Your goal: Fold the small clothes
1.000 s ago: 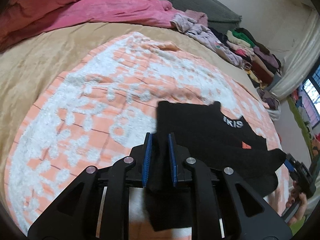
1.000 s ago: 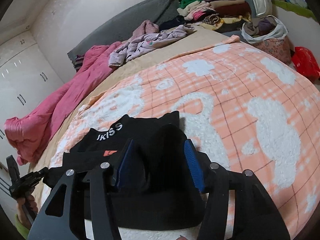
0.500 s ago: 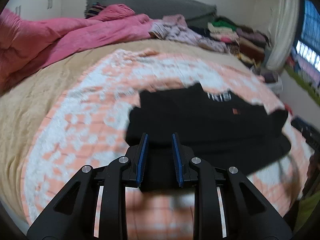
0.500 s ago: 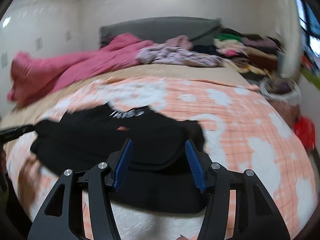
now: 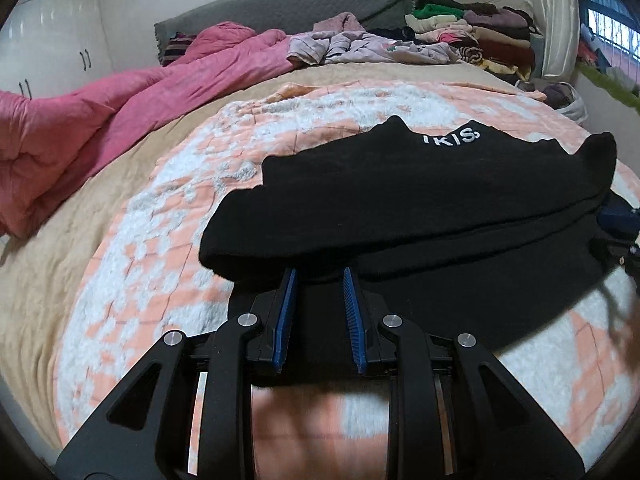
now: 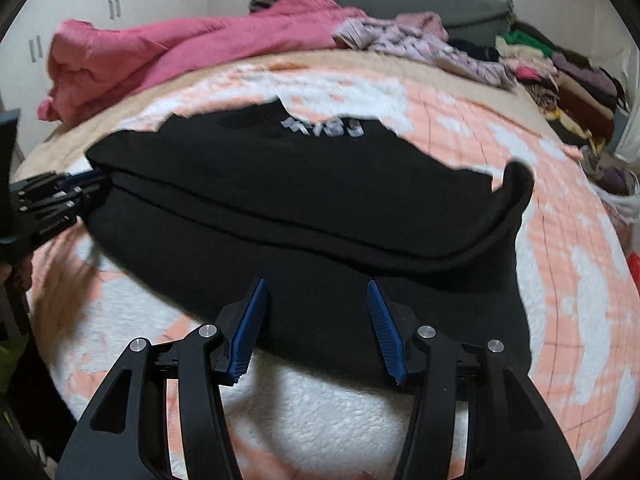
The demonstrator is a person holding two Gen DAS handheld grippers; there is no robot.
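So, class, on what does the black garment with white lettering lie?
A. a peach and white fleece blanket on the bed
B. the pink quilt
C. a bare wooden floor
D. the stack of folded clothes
A: the black garment is spread on the peach and white fleece blanket, apart from the pink quilt and the stack of folded clothes.

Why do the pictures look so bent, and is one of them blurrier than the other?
Both views bulge like fisheye, with dark rounded corners. Left wrist view: white lettering on the black garment reads crisp; only the near blanket smears. Right wrist view: the lettering is smeared and the blanket edge is streaked.
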